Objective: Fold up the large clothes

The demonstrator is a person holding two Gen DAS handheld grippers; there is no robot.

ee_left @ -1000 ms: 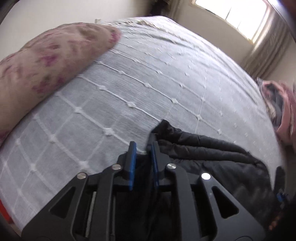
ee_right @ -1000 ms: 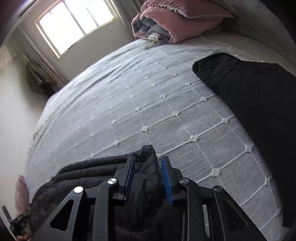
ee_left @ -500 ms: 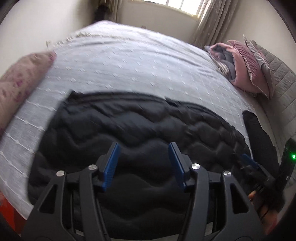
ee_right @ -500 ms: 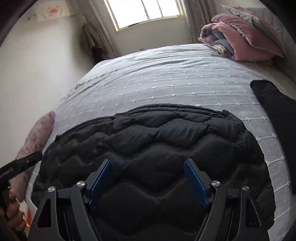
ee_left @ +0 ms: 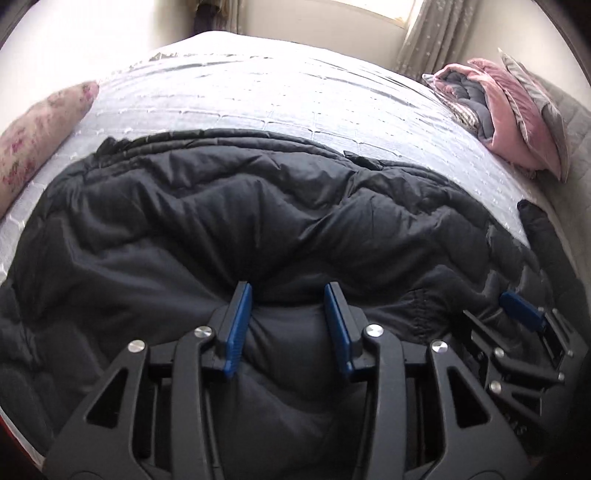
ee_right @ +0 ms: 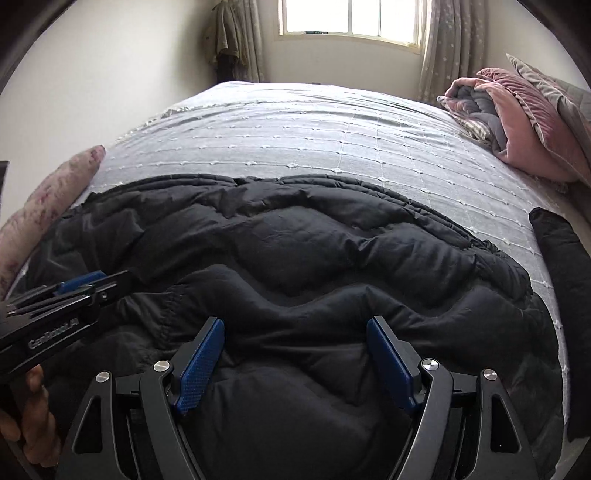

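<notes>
A black quilted puffer jacket (ee_left: pixel 258 206) lies spread and folded across the near side of the bed; it also fills the right wrist view (ee_right: pixel 295 251). My left gripper (ee_left: pixel 288 310) is open, its blue pads (ee_left: pixel 238 325) low over a bulge of the jacket's near edge, fabric between them. My right gripper (ee_right: pixel 295 354) is open wide over the jacket's near edge, holding nothing. The right gripper also shows in the left wrist view (ee_left: pixel 524 317), and the left one in the right wrist view (ee_right: pixel 81 280), side by side.
The bed has a pale grey grid-stitched cover (ee_right: pixel 295 140). A floral pillow (ee_left: pixel 33 136) lies at the left edge. Pink and grey folded bedding and pillows (ee_right: pixel 517 118) sit at the far right. Another black garment (ee_right: pixel 565 266) lies at the right edge. A window (ee_right: pixel 351 18) is behind.
A second ago both grippers were shut on corners of the jacket. They let go, opened and drew back to the near edge, where they now sit low over the jacket.
</notes>
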